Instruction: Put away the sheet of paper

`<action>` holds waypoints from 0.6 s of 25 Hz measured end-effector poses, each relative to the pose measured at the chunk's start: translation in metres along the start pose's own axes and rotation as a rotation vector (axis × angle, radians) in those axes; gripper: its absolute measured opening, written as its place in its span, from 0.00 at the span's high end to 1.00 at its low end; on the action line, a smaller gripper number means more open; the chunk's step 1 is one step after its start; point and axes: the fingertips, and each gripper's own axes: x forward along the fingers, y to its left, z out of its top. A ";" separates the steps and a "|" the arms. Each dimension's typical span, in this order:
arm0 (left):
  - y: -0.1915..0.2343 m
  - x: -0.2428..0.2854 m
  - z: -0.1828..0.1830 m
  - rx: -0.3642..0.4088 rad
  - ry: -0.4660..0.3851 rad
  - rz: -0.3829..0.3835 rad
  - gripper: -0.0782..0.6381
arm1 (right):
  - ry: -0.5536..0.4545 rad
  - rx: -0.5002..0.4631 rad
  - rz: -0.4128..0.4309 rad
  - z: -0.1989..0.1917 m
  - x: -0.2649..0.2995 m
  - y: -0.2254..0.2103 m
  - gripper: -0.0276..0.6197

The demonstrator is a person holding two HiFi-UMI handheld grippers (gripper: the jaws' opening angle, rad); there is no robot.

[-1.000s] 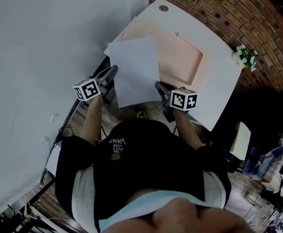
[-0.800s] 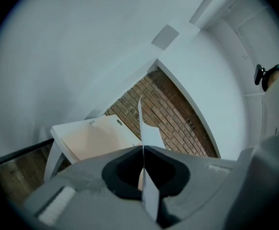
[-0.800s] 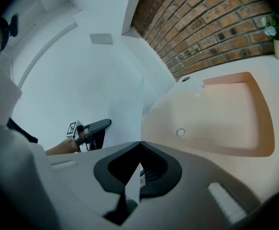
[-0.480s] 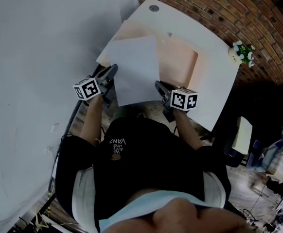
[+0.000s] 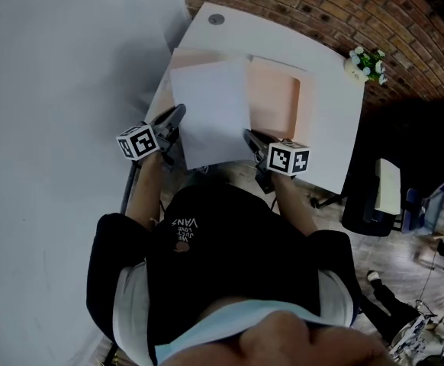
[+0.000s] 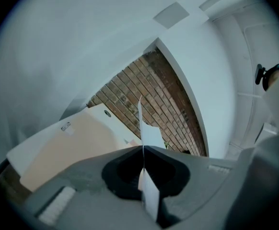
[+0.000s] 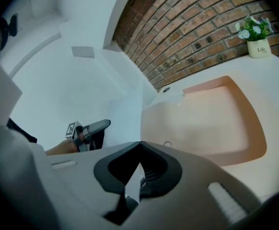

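Change since earlier frame: in the head view the white desk (image 5: 325,128) now lies further left and squarer to the sheet of paper (image 5: 210,113) than a second ago. Both grippers keep their places at the sheet's near corners.
Left gripper (image 5: 178,111): jaws closed on the sheet's near left edge. In the left gripper view the paper runs edge-on through the closed tips and stands up beyond them.
Right gripper (image 5: 249,134): jaws closed on the sheet's near right edge. In the right gripper view a pale sliver of paper sits between the pads.
Sheet position: held off the desk between the two grippers and roughly flat. Its far part is over the desk's near left area, and its near edge overhangs the desk toward the person.
Peach mat (image 5: 275,101): lies on the desk. The sheet covers its left part; its right part is exposed.
Flower pot (image 5: 365,62): stands at the desk's far right corner, well apart from the sheet.
Brick wall (image 5: 298,6): runs behind the desk's far edge.
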 end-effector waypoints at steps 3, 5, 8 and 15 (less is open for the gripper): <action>0.003 0.016 0.006 0.004 0.037 -0.041 0.89 | -0.030 0.020 -0.035 0.004 0.003 -0.004 0.96; 0.006 0.027 0.009 0.006 0.064 -0.066 0.89 | -0.052 0.033 -0.062 0.008 0.004 -0.008 0.96; 0.011 0.040 0.011 0.012 0.108 -0.079 0.89 | -0.077 0.055 -0.091 0.014 0.001 -0.013 0.96; 0.011 0.069 0.013 0.016 0.187 -0.150 0.89 | -0.139 0.102 -0.165 0.015 -0.001 -0.024 0.96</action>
